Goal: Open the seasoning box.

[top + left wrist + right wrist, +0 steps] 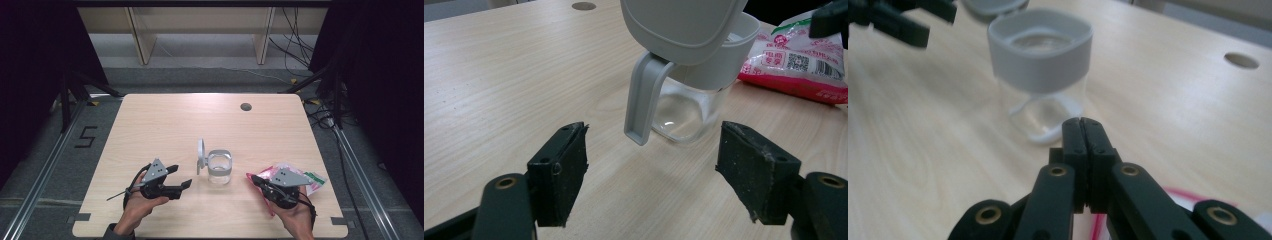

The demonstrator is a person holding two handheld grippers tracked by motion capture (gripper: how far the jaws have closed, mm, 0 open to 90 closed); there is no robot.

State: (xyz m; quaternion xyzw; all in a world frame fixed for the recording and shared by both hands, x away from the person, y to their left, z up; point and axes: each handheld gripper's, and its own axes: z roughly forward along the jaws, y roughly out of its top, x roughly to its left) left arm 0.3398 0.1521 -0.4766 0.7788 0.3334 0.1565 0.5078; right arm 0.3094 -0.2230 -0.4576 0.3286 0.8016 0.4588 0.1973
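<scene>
So the clear jar [219,169] with the grey collar sits just below the middle of the table [165,125], and its grey flip lid [201,156] is swung open, standing up on the jar's 9 o'clock side. The left gripper [184,176] is parked at the jar's 8 o'clock with its jaws spread wide and nothing between them; in the left gripper view the lid [681,27] and its hanging latch tab [644,97] sit right ahead of the pads [559,172]. The right gripper [251,178] is at the jar's 4 o'clock, jaws pinched fully together, and I can't tell for sure whether they've got an edge of the pink-and-white snack packet [312,181] lying under that hand, touching it. My guess is the packet is headed for the jar. If so, I'd steady the jar by its collar with the left one, keep clear of the lid so it doesn't flop shut, and bring the packet in from above the mouth. Contents-wise, the jar [1040,75] looks empty, just glass and reflections. The packet [796,62] looks sealed, contents not visible.
</scene>
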